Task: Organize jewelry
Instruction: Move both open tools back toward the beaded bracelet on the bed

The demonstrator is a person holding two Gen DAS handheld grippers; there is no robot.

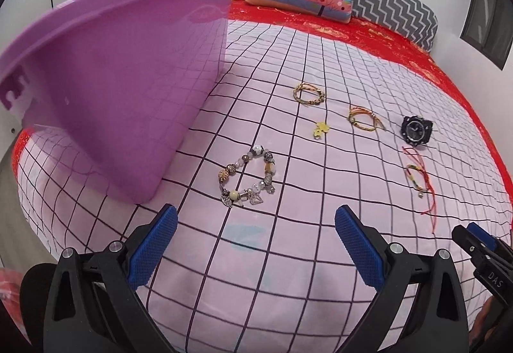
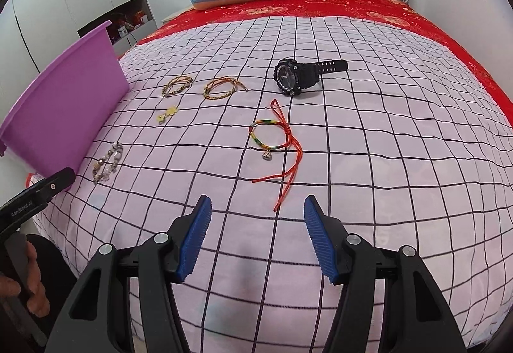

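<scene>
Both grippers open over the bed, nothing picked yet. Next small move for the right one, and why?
Probably ease the right gripper forward and down onto the red-cord bracelet. Its jaws stand open and empty, and that bracelet lies straight ahead, nearest its fingertips, clear of the black watch. The purple bin waits at left for the drop.

Bin (image 2: 64, 103) left of watch (image 2: 295, 77) on bed (image 2: 384, 160).

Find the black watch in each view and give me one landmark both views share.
Left wrist view: the black watch lies right of centre on the checked sheet, beyond the red-cord bracelet.
Right wrist view: the black watch lies just above centre, its strap stretched to the right, beyond the red-cord bracelet.
Shared landmark: the purple bin, at the left in both.
</scene>
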